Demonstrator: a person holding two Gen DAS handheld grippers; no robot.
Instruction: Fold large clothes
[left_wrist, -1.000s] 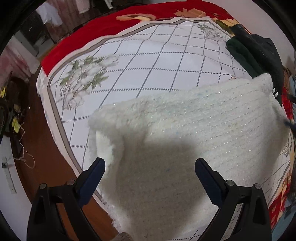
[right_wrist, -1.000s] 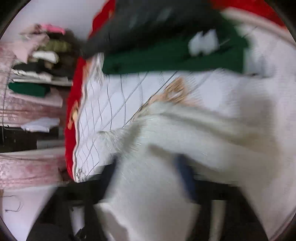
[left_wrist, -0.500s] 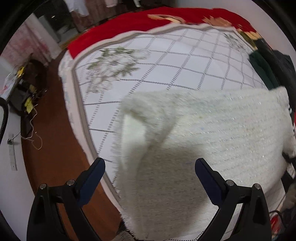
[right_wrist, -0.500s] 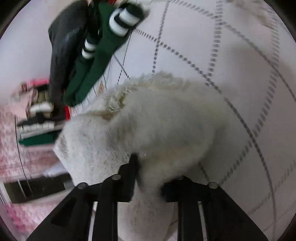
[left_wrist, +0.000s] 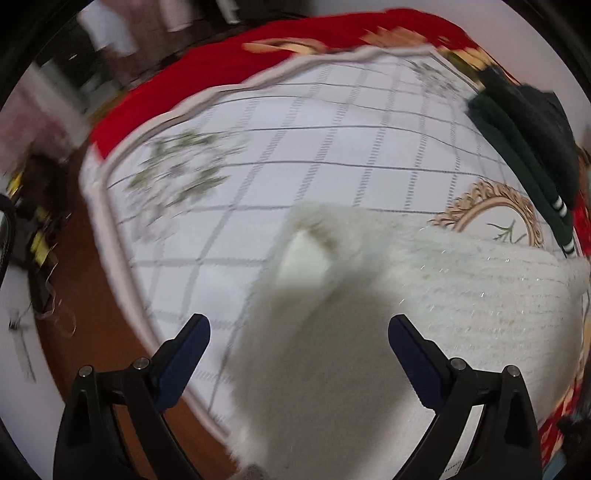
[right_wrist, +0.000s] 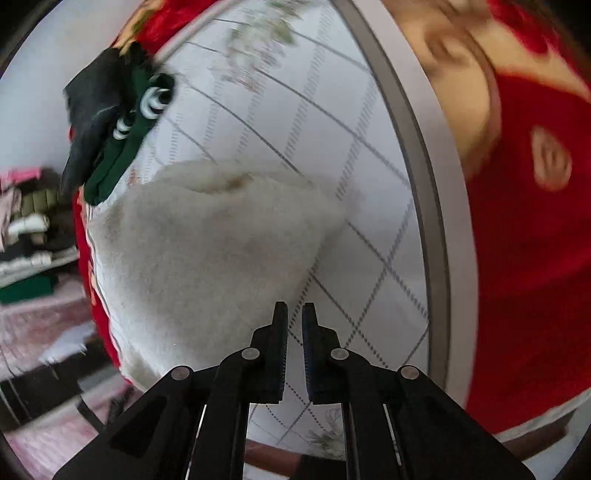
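We show a fold under way: the fluffy white knitted sweater (left_wrist: 461, 302) lies on the quilted white bed (left_wrist: 332, 155); left tongs (left_wrist: 299, 330) spread wide, right tongs (right_wrist: 294, 317) nearly closed, empty. Next, regrasp an edge.

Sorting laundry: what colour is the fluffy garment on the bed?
Cream-white fluffy garment, clearest in the left wrist view.

No text, label, brand, number or sign can be read in either view; the bedspread (left_wrist: 332, 155) carries only a grid, flowers and a gold wreath, and motion blur smears the rest.
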